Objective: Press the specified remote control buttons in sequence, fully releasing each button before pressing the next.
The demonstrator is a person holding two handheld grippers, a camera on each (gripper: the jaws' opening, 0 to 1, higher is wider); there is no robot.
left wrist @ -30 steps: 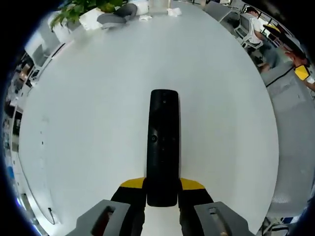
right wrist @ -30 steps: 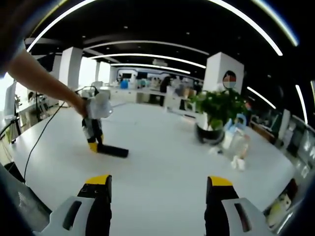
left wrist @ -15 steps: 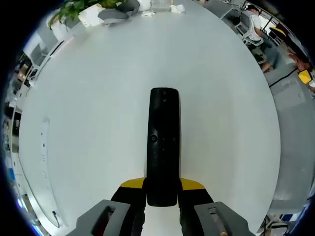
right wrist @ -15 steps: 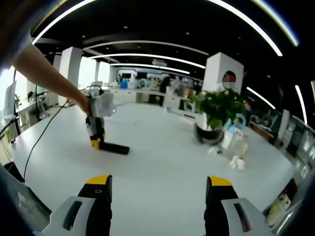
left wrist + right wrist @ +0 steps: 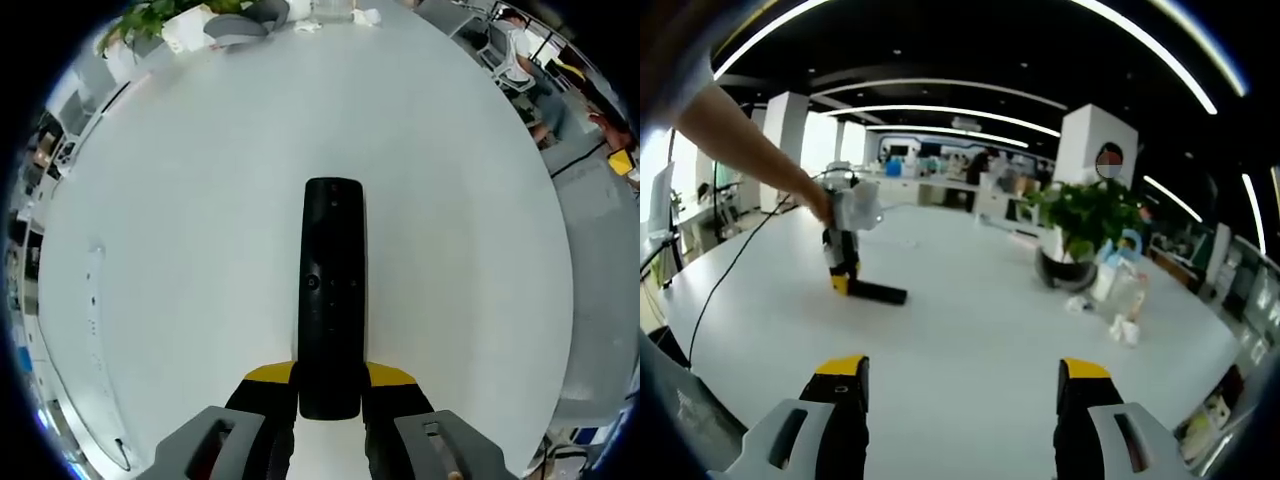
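A: Where is the remote control [image 5: 332, 295] sitting?

B: In the left gripper view it runs straight ahead from the left claw [image 5: 330, 385], a long black bar lying flat on the white counter [image 5: 180, 250]. Its near end is pinched between the two yellow-tipped jaws, and its far end points away from the claw.

A: So the left claw is pressed onto it?

B: Yes, both jaws touch the sides of the remote's near end. A few small buttons show partway up its face, too small to tell apart.

A: And the right claw [image 5: 960, 395]?

B: Spread wide, nothing between its jaws, hovering over the counter. Ahead of it and to its left, the right gripper view shows the left claw [image 5: 843, 283] standing tip-down on the counter with the remote [image 5: 877, 292] lying out to its side, and a person's arm [image 5: 745, 150] reaching in from the left to hold it.

A: Anything else ahead of the right claw?

B: A potted plant [image 5: 1080, 235] ahead to its right, with some clear bottles or bags [image 5: 1115, 290] just beside the pot, well apart from the remote
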